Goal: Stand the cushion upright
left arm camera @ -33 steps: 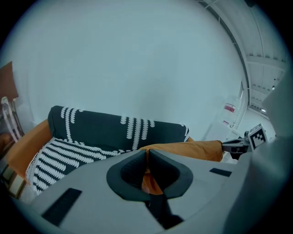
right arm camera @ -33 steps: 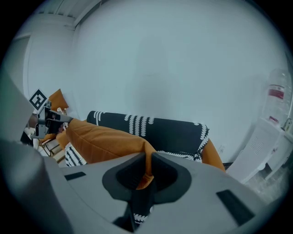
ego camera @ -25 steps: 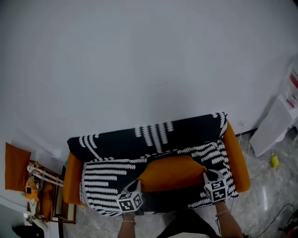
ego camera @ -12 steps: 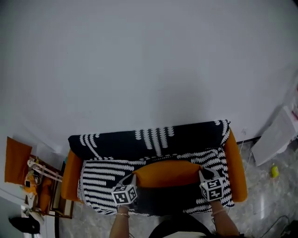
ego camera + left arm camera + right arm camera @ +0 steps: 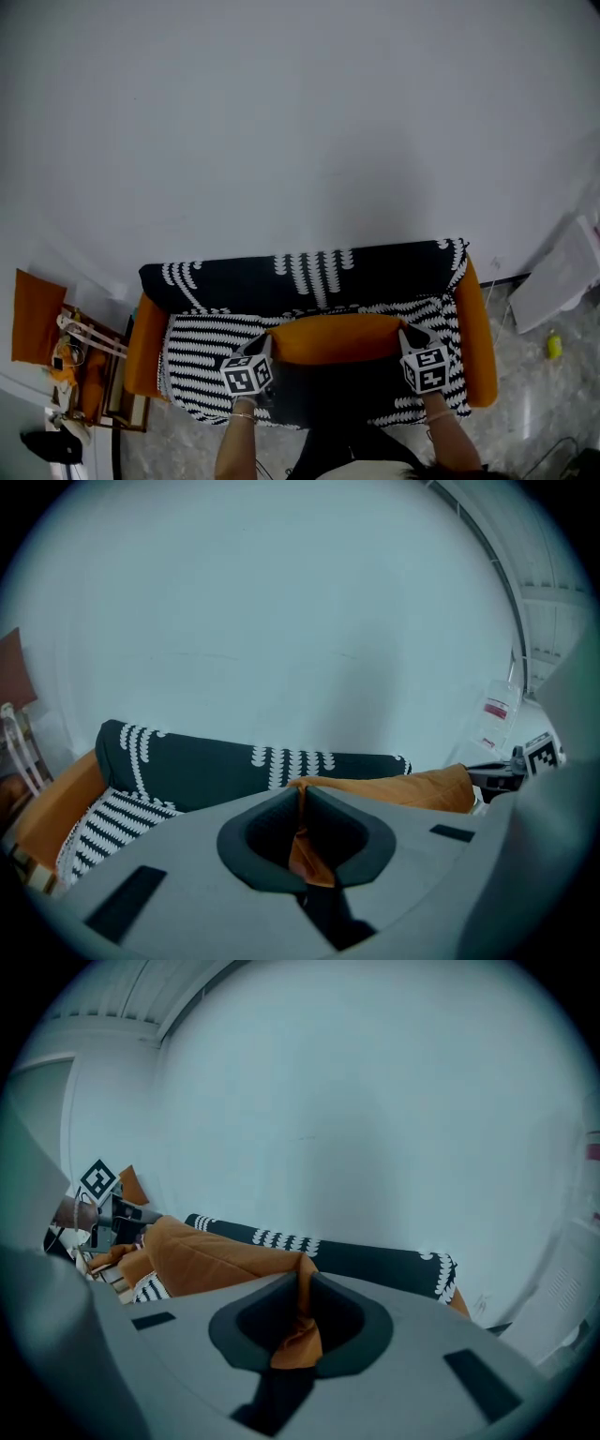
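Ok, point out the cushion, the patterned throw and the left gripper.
cushion [image 5: 333, 337], head view, middle of its face.
throw [image 5: 375, 274], head view, its dark upper band.
left gripper [image 5: 301, 792], left gripper view, between fingertips.

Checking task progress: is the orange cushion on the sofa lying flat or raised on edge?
Raised on edge: the left hand-held gripper and right hand-held gripper pinch top corners of the cushion. Leaning on the backrest: cannot tell.

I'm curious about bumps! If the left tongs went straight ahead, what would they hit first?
The left tongs pinch the orange cushion by its corner; beyond it, they'd probably meet the sofa's black patterned backrest first, though depth is unclear.
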Tool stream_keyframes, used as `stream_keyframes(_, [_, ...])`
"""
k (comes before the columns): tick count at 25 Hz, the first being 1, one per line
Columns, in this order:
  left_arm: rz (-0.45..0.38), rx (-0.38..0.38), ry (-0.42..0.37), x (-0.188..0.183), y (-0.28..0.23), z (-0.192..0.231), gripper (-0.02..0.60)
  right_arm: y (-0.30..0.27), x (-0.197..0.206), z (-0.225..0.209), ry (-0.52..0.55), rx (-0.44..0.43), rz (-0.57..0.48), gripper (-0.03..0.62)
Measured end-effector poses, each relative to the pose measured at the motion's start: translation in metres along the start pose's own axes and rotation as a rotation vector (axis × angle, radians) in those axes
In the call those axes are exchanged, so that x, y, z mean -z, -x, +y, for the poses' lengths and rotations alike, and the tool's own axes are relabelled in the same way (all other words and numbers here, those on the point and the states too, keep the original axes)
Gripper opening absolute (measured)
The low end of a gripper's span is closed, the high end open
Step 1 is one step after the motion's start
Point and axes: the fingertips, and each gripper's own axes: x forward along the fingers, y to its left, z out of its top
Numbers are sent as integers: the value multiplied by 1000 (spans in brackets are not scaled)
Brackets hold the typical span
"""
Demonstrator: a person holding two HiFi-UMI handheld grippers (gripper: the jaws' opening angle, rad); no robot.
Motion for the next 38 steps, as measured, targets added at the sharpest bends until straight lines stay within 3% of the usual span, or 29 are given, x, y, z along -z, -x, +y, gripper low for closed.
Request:
stream_keyframes(13, [-32, 49, 2, -33, -35, 19, 46, -36, -34, -9, -25, 44, -50, 55])
stream_keyframes(20, [-35, 69, 20, -55, -59, 32, 89, -60, -56, -18, -52, 46, -84, 61])
stream_keyframes(38, [-53, 88, 54, -105, -123, 49, 94, -126, -101, -48, -59, 44, -109, 72])
